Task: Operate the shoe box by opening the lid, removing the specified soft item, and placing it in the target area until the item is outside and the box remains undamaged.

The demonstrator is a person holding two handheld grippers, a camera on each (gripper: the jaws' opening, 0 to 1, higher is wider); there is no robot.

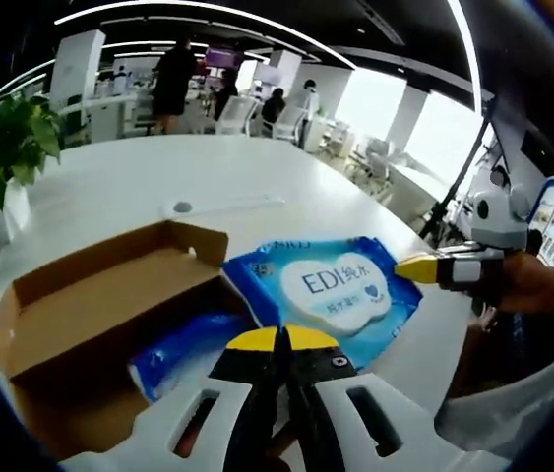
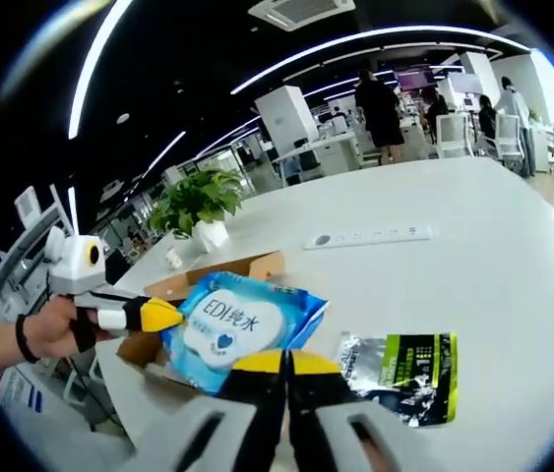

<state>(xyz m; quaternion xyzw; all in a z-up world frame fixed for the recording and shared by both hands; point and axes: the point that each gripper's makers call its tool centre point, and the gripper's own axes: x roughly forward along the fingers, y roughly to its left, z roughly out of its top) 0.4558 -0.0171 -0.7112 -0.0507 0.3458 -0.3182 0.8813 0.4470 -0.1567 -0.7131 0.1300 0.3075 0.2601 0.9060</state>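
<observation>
Left gripper (image 1: 281, 339): in the left gripper view its yellow-tipped jaws stand together at the bottom, pinching the near edge of the blue wipes pack (image 1: 331, 295); it also enters the right gripper view from the left (image 2: 173, 315), held by a hand (image 2: 45, 329).
Right gripper (image 2: 284, 362): in its own view the jaws are pressed together on the near edge of the same pack (image 2: 237, 329); in the left gripper view it comes in from the right (image 1: 409, 267), its yellow tip touching the pack's far corner, a hand (image 1: 542, 285) behind it.
Wipes pack: flat and soft, blue with a white cloud-shaped label, held up between the two grippers, partly over the rim of the shoe box (image 1: 109, 315) and partly over the table (image 1: 257, 177).
Box contents: the left gripper view looks down into the open cardboard box, where a second blue packet (image 1: 183, 354) lies at the bottom; the right gripper view shows just a brown edge of the box (image 2: 222, 275) behind the pack.
Seen from the right gripper alone: a silver and green foil packet (image 2: 404, 374) lying flat on the table just beside the jaws, well clear of the box.
Around: a white power strip (image 2: 370, 236) further out on the table, a potted plant (image 2: 198, 206) at its edge, people standing in the office behind.
</observation>
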